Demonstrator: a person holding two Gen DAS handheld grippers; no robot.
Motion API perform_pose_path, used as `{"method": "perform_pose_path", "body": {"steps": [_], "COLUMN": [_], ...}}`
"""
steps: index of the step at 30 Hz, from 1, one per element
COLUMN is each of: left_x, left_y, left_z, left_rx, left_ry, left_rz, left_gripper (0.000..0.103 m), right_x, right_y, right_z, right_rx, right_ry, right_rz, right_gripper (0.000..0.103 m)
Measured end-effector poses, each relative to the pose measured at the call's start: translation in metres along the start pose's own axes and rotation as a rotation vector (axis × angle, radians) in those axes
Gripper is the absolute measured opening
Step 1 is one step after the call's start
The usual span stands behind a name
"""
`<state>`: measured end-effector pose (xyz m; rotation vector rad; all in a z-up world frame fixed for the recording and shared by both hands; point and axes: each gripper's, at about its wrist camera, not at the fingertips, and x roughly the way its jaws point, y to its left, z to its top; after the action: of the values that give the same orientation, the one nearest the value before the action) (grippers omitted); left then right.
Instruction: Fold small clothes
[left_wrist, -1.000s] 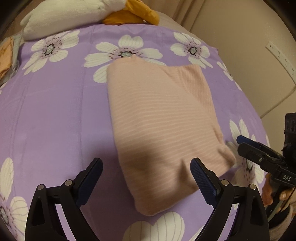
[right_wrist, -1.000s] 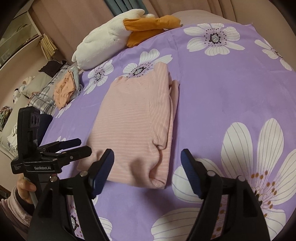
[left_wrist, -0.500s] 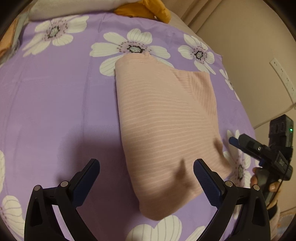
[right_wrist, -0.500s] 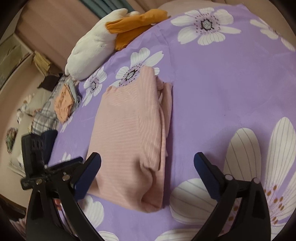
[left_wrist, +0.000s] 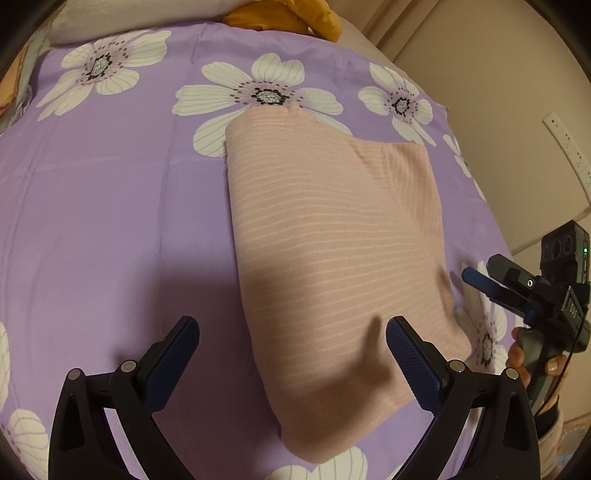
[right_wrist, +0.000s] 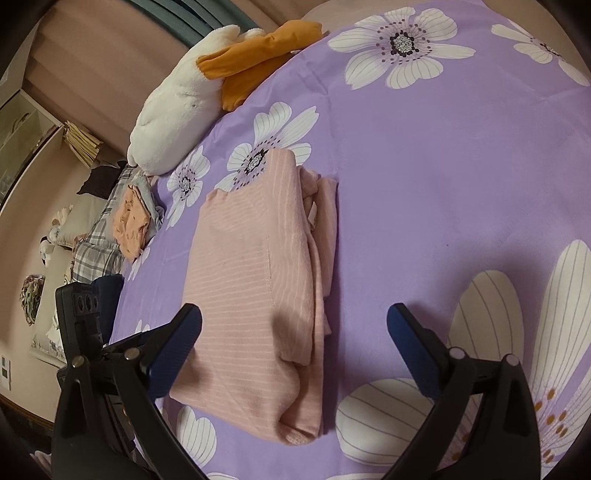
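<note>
A pink striped garment (left_wrist: 332, 258) lies folded into a long rectangle on the purple flowered bedspread (left_wrist: 110, 221); it also shows in the right wrist view (right_wrist: 255, 295). My left gripper (left_wrist: 291, 354) is open and empty, above the garment's near left edge. My right gripper (right_wrist: 293, 343) is open and empty, above the garment's near right edge, where folded layers (right_wrist: 321, 236) show. The right gripper also shows in the left wrist view (left_wrist: 495, 284), and the left gripper's body in the right wrist view (right_wrist: 88, 332).
A white and orange plush duck (right_wrist: 207, 92) lies at the bed's far end. A stack of folded clothes (right_wrist: 129, 221) sits at the bed's left edge. A beige wall with a power strip (left_wrist: 565, 147) is to the right.
Both grippers have opened wider and come lower over the near end of the garment. The garment itself has not moved.
</note>
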<state>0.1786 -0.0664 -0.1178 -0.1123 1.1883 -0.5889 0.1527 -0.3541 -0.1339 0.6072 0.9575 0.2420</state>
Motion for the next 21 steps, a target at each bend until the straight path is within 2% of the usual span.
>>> {"method": "perform_pose_path", "body": {"steps": [21], "left_x": [0.023], "left_y": [0.002], "left_z": [0.012], "left_rx": [-0.027], "left_ry": [0.033], "left_rz": [-0.02], "left_gripper": [0.1], "right_x": [0.035], "right_y": [-0.005], "right_z": [0.012], "right_rx": [-0.001], "right_ry": [0.054], "right_rz": [0.023], "right_gripper": [0.101]}}
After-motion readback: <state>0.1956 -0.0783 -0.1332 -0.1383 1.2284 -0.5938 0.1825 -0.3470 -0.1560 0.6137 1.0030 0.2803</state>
